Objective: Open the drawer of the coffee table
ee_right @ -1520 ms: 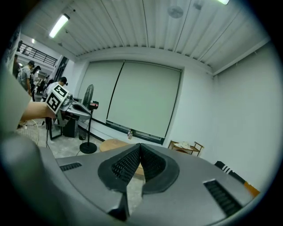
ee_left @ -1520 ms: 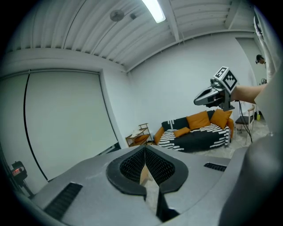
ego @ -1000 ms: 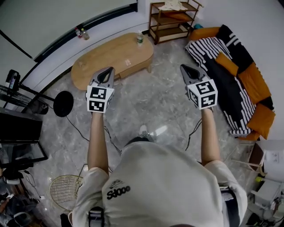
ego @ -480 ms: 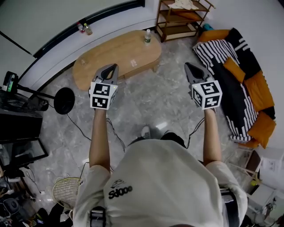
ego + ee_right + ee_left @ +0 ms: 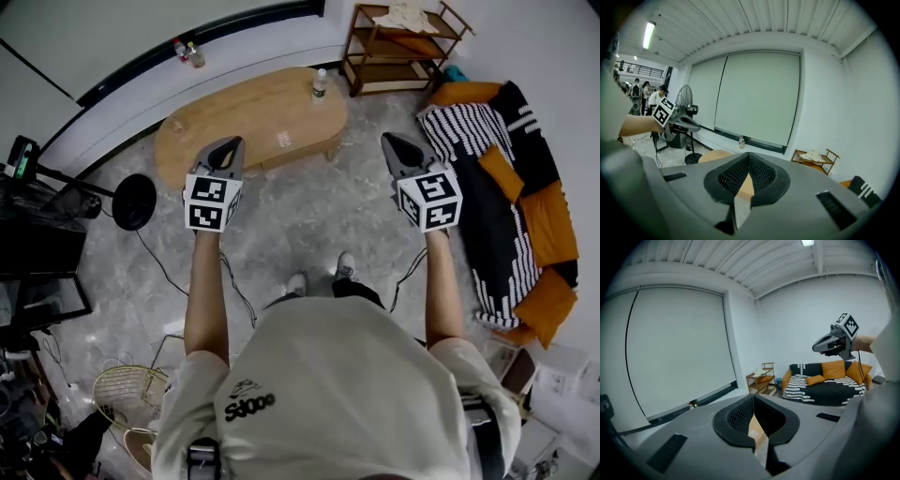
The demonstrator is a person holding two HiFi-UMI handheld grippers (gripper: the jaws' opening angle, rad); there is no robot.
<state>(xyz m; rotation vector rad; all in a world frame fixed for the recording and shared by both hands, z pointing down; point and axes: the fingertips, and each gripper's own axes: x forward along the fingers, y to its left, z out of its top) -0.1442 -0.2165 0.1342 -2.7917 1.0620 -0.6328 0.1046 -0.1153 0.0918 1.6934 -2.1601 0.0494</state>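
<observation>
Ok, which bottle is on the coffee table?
The lone bottle at the table's end nearest the shelf; the other two stand together off it, by the wall.

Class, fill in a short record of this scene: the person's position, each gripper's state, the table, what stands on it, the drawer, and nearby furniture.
person: standing short of the coffee table, facing it
left gripper: shut, empty, in the air
right gripper: shut, empty, in the air
on table: a bottle near its right end
drawer: not visible from these views
nearby: shelf beyond the table, sofa at right
</observation>
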